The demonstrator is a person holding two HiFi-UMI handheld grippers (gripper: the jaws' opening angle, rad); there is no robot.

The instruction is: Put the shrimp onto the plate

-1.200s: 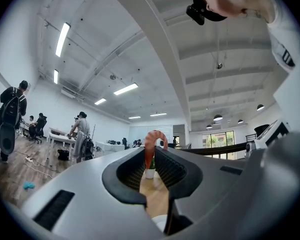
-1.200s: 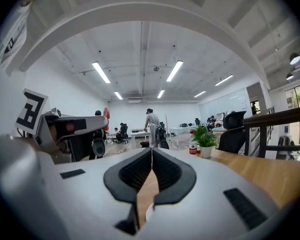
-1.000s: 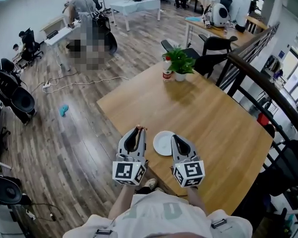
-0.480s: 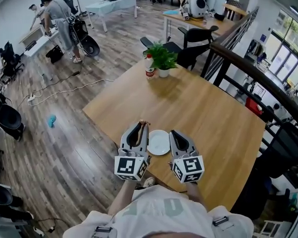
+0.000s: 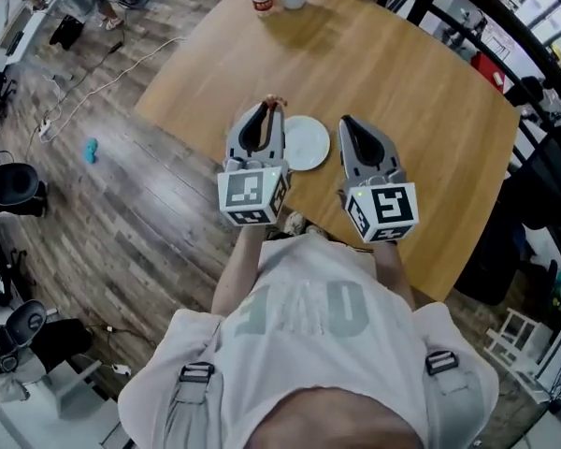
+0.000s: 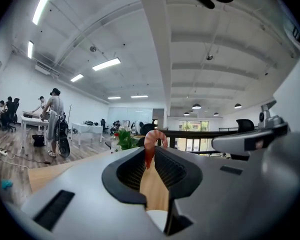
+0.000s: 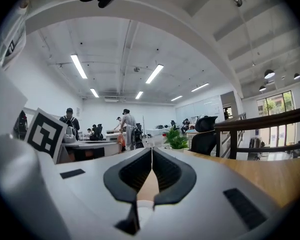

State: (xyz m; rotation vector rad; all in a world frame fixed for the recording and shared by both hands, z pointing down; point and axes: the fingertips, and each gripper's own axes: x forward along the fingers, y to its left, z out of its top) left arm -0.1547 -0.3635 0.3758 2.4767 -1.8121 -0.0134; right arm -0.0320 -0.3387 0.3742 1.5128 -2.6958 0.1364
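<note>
A: How far had we got with the task?

B: About halfway, by our reckoning. We had the small curled orange-pink shrimp [image 6: 152, 143] pinched between the fingers [image 6: 166, 166] of the left gripper [image 5: 270, 110], right at their tips. The pick-up was done. The round white plate [image 5: 308, 145] lay bare on the light wooden counter [image 5: 421, 92], so the placing was left.

A: Where was the shrimp relative to the plate?

B: From the head view, we saw it just beside the plate's left rim, not over the middle. We judged that a short move to the right and a release remained.

A: And the right gripper [image 5: 349, 124]?

B: It hung just beside the plate's right rim. Its fingers were pressed together with nothing between them.

A: What did each view give us that the others lacked?

B: Only the head view showed the plate and both grippers flanking it. There the shrimp was a mere speck. The left gripper view showed the hold plainly, with the shrimp upright and its curved back above the fingertips. The right gripper view confirmed that the closed fingers were empty. None of them told us how high the shrimp hung over the counter.
</note>
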